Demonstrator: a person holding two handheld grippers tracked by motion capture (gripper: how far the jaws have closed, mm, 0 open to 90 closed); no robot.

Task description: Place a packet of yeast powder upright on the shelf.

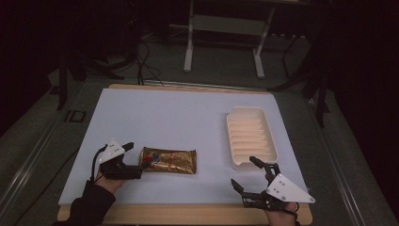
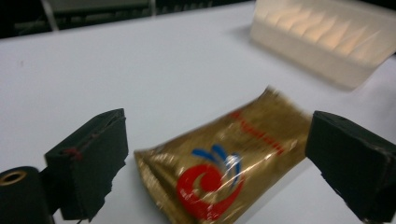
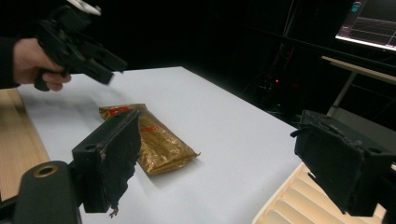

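Note:
A gold foil snack packet (image 1: 169, 160) with a red and blue logo lies flat on the white mat (image 1: 179, 113), front left of centre. My left gripper (image 1: 135, 159) is at the packet's left end, open. In the left gripper view the packet (image 2: 219, 172) lies between the two black jaws of the left gripper (image 2: 218, 123), and the pads stand clear of it. My right gripper (image 1: 242, 170) is open near the front right edge, holding nothing. In the right gripper view its jaws (image 3: 219, 126) frame the packet (image 3: 159, 140) farther off, with the left gripper (image 3: 88, 58) in a hand beyond.
A cream ribbed tray (image 1: 229, 132) stands empty on the right of the mat, just beyond the right gripper; its corner (image 3: 289, 200) and its side wall (image 2: 322, 42) also appear. The wooden table edge (image 1: 188, 214) runs along the front. A metal stand (image 1: 223, 28) is on the floor behind.

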